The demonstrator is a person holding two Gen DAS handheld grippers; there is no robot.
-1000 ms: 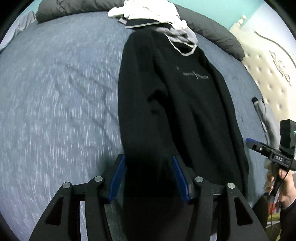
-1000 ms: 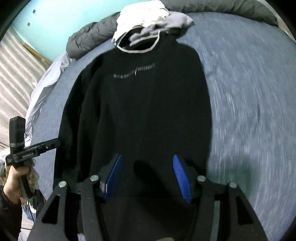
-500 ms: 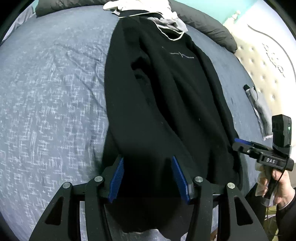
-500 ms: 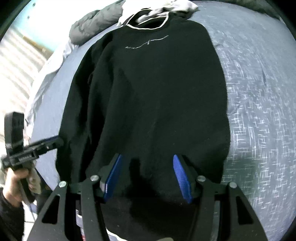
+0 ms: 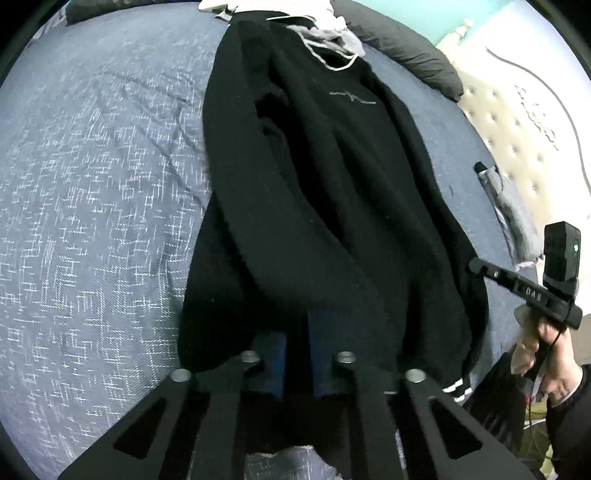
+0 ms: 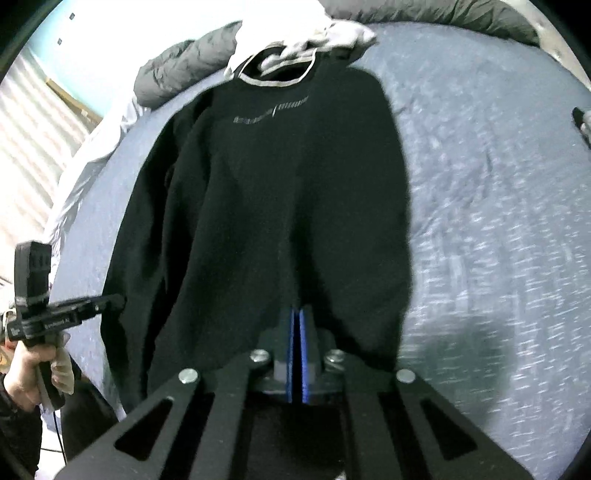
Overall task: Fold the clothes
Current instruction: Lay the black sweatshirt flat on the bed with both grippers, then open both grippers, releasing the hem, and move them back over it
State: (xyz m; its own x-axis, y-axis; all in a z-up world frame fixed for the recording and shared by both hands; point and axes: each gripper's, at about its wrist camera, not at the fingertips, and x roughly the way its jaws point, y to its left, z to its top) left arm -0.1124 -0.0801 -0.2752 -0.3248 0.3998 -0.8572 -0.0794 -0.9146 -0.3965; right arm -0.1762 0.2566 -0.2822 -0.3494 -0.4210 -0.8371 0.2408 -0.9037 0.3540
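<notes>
A black sweater point(image 5: 314, 184) point(image 6: 277, 203) with a pale collar and a thin chest logo lies lengthwise on the blue-grey bed cover point(image 5: 92, 184) point(image 6: 480, 221), collar at the far end. My left gripper point(image 5: 297, 332) is at the near hem, its blue pads drawn close with black fabric between them. The right gripper point(image 6: 297, 314) has its pads pressed together on the hem further right. Each wrist view shows the other gripper held in a hand: the right gripper point(image 5: 524, 291) and the left gripper point(image 6: 66, 314). The hem bunches over both sets of fingers.
A heap of white and grey clothes point(image 5: 295, 11) point(image 6: 321, 33) sits past the collar. Dark grey pillows point(image 5: 406, 55) point(image 6: 184, 70) line the far edge. A tufted headboard point(image 5: 517, 129) stands to the right, with a small dark object point(image 5: 487, 177) on the bed near it.
Both grippers went from open over the hem to shut on it. The hem has lifted and bunched toward the cameras.
</notes>
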